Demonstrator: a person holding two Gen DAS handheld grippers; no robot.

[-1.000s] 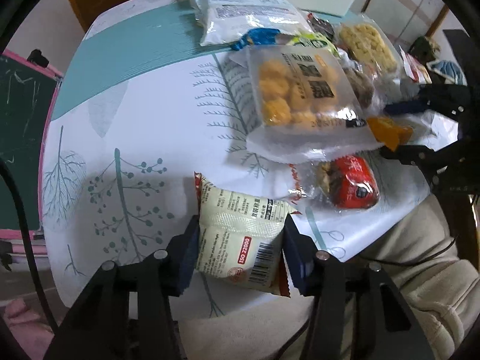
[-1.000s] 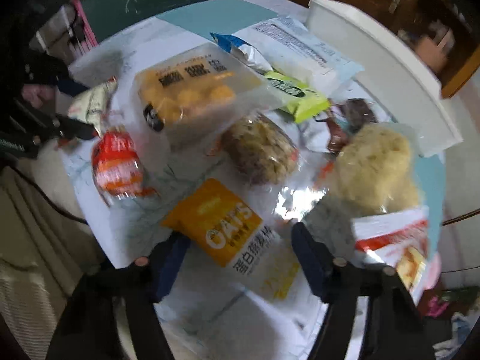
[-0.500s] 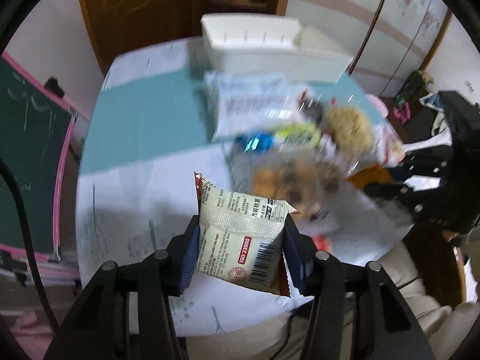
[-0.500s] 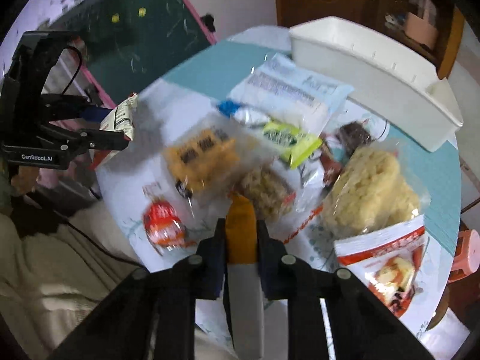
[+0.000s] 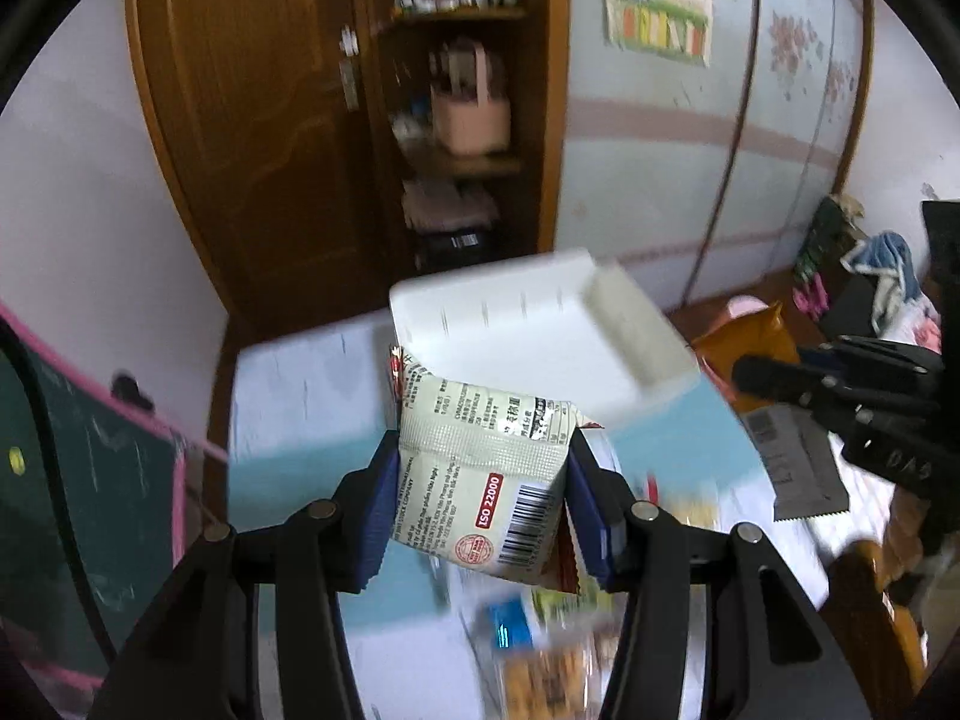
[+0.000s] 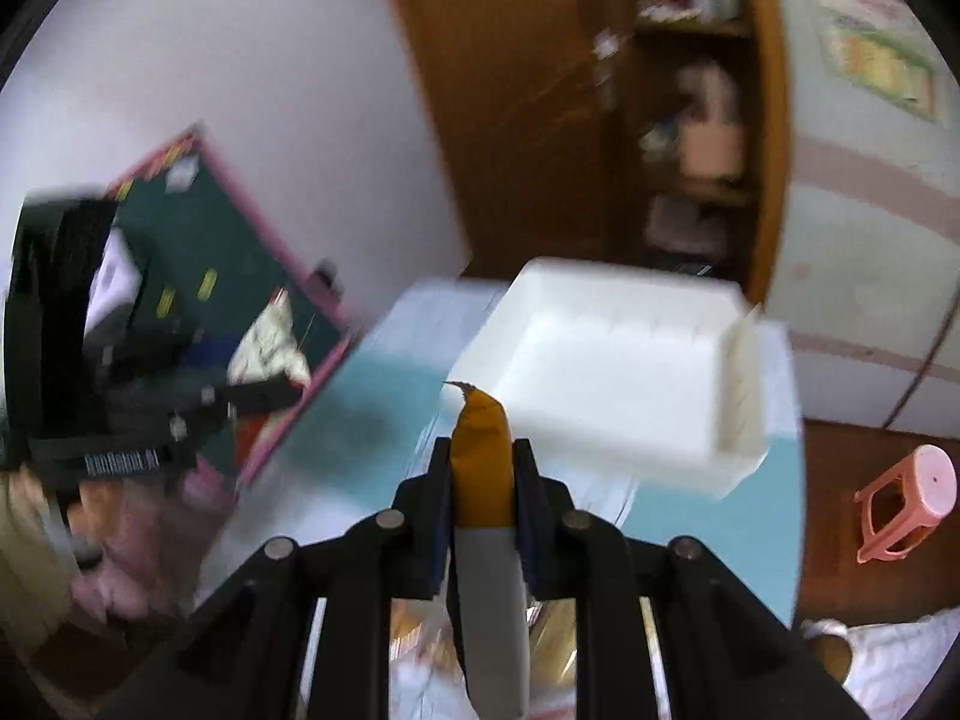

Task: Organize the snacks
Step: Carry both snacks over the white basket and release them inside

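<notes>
Left: the left gripper clamps a pale snack packet in the air, short of the white bin. Right: the right gripper pinches an orange-and-white packet edge-on. Both grips are near the packets' edges, so either could slip in transit. The bin's visible interior appears empty.

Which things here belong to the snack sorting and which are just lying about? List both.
In the job:
left gripper, shut on the cream snack packet
right gripper, shut on the orange oat packet
white bin

Lying about:
pink stool
chalkboard
wooden shelf
</notes>
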